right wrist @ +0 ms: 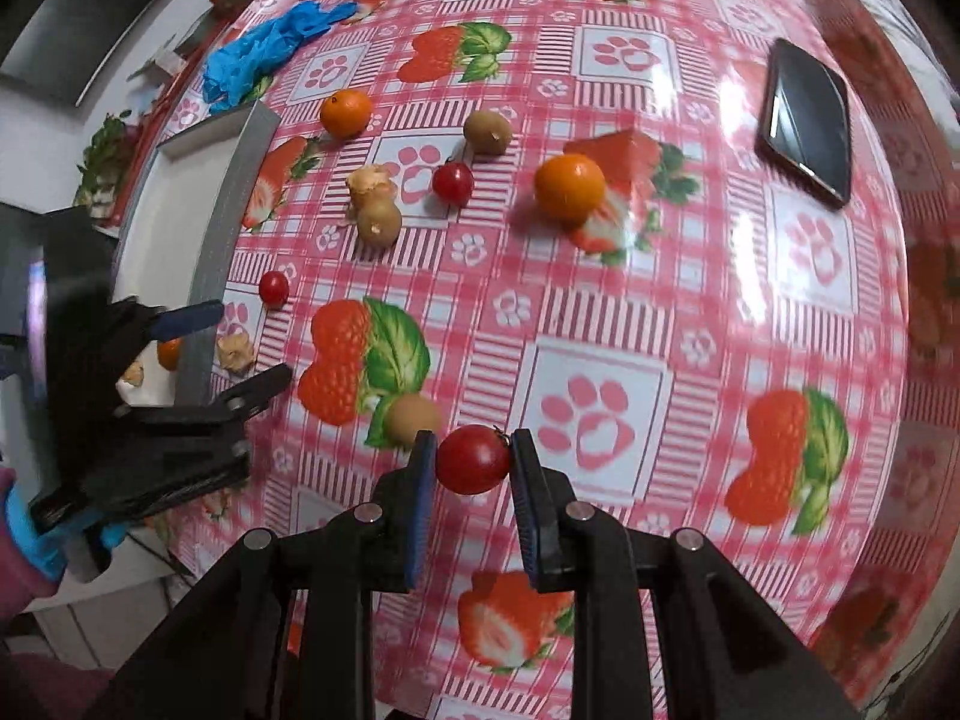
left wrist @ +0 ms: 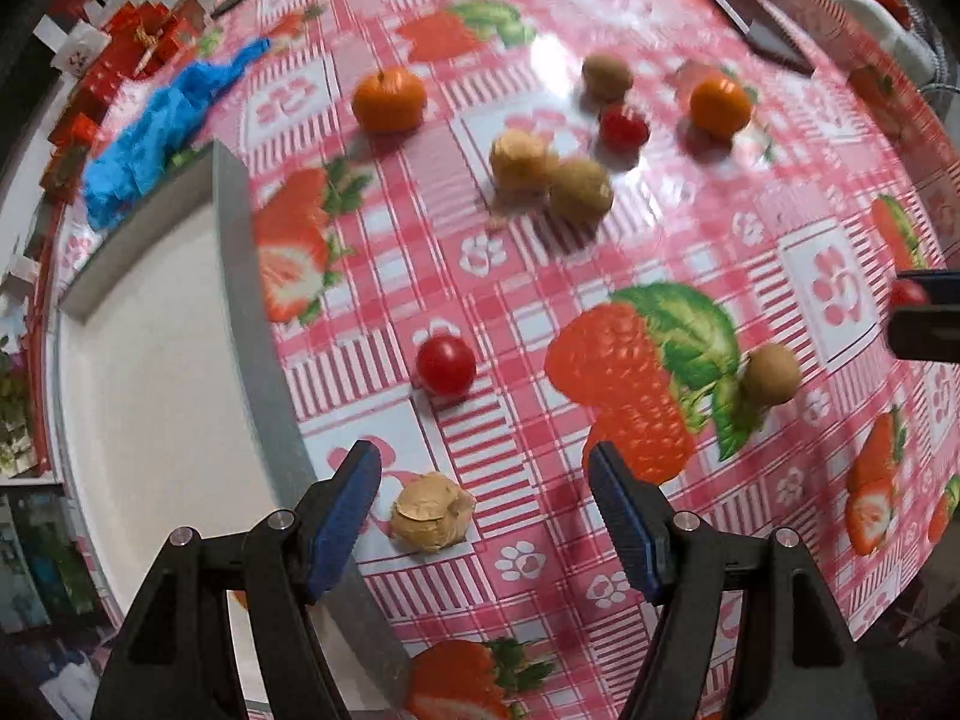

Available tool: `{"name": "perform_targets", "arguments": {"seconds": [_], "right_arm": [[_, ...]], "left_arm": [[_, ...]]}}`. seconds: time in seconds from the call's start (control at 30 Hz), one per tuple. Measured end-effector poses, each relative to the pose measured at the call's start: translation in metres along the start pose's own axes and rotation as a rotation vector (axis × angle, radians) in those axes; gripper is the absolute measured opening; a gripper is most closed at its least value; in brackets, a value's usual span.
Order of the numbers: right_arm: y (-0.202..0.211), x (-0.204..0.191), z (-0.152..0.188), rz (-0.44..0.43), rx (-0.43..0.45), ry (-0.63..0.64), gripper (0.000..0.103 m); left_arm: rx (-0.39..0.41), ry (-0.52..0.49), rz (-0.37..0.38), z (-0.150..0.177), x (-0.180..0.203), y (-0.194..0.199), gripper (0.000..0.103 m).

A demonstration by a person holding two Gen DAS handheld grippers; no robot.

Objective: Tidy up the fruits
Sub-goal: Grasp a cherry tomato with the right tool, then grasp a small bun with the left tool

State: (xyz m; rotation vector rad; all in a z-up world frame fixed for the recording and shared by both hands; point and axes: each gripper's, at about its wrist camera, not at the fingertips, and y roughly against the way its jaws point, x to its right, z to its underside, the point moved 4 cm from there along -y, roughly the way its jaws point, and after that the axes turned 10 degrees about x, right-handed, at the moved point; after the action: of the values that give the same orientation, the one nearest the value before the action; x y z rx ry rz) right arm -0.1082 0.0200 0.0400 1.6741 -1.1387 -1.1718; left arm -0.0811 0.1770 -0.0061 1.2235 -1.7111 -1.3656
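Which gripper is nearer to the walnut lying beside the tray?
Left. The left gripper is open with the walnut between its fingers, next to the tray. The right gripper is farther off, shut on a cherry tomato.

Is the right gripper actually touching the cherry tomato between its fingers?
Touching. In the right wrist view the right gripper has both blue pads pressed against the sides of the cherry tomato, with no gap visible on either side.

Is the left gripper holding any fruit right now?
No, the left gripper is open, its blue-padded fingers apart above the table beside a tan, wrinkled, husk-like fruit.
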Motion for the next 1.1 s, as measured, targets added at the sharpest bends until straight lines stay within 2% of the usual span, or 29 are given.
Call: {"name": "perform_targets", "arguments": {"seconds": [0.17, 0.23, 0.33, 0.37, 0.4, 0.57, 0.7, 0.97, 1.1], "right_arm": [[0.007, 0.001, 0.009, -0.017, 0.018, -0.03, 0.026], [0.011, 0.001, 0.011, -0.021, 0.026, -0.048, 0.026], [0.013, -0.001, 0.012, -0.023, 0.03, -0.06, 0.026], [0.015, -0.001, 0.015, -0.021, 0.03, -0.063, 0.026], [0.016, -0.001, 0.016, -0.018, 0.029, -0.064, 0.026], [0.018, -0.002, 0.021, -0.003, 0.016, -0.095, 0.026], [0.02, -0.007, 0.025, 0.003, 0.012, -0.099, 0.026], [0.018, -0.029, 0.03, 0.002, -0.002, -0.08, 0.026], [0.016, -0.046, 0.03, -0.002, -0.012, -0.045, 0.026]], "left_arm": [[-0.045, 0.068, 0.034, 0.005, -0.006, -0.012, 0.073], [-0.049, 0.12, 0.054, 0.003, -0.011, -0.015, 0.069], [-0.036, 0.155, 0.066, -0.002, -0.016, -0.014, 0.047], [-0.035, 0.154, 0.07, -0.003, -0.015, -0.013, 0.033], [-0.038, 0.151, 0.079, -0.004, -0.014, -0.012, 0.026], [-0.049, 0.168, 0.127, 0.003, -0.006, 0.003, 0.026], [-0.024, 0.236, 0.171, 0.014, -0.008, 0.03, 0.026], [0.002, 0.266, 0.126, 0.036, -0.035, 0.064, 0.026], [0.019, 0.313, 0.111, 0.048, -0.053, 0.078, 0.026]]}}
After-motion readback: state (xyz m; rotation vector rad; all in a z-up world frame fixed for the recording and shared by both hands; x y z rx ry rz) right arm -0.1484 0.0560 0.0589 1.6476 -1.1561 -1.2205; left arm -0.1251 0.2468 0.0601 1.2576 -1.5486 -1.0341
